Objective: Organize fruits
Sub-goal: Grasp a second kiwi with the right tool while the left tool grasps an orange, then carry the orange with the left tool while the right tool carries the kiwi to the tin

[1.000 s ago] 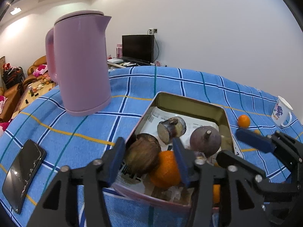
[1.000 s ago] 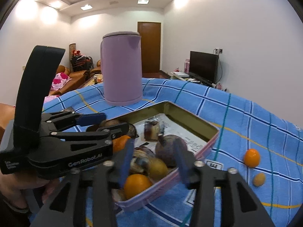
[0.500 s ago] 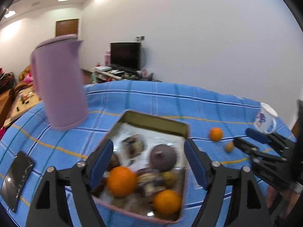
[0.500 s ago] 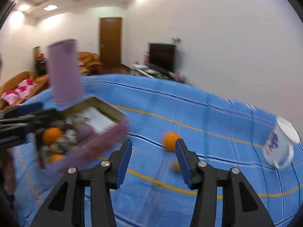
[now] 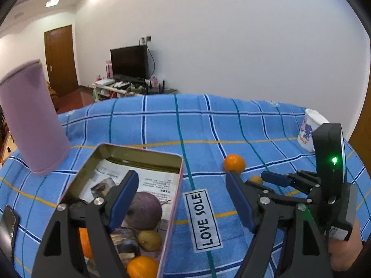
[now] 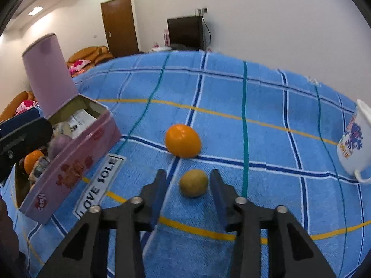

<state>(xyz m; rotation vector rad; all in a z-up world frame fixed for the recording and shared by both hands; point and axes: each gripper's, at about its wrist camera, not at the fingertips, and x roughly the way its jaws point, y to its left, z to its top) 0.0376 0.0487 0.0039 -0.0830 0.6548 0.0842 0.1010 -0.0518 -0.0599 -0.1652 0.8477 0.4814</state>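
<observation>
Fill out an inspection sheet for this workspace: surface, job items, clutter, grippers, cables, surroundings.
Surface: blue checked cloth covers the table; a LOVE SOLE label is sewn on it.
Job's things: open tin lined with paper holds a purple fruit, oranges and other fruit. Loose on the cloth: an orange and a small yellow-brown fruit.
Clutter: pink kettle behind the tin, white mug, phone.
Grippers: left gripper open, empty, by the tin. Right gripper has just been closing; the small fruit sits between its fingers, gaps on both sides.
Cables: none on the table; one hangs by the TV.
Surroundings: white walls, wooden door, sofa.
</observation>
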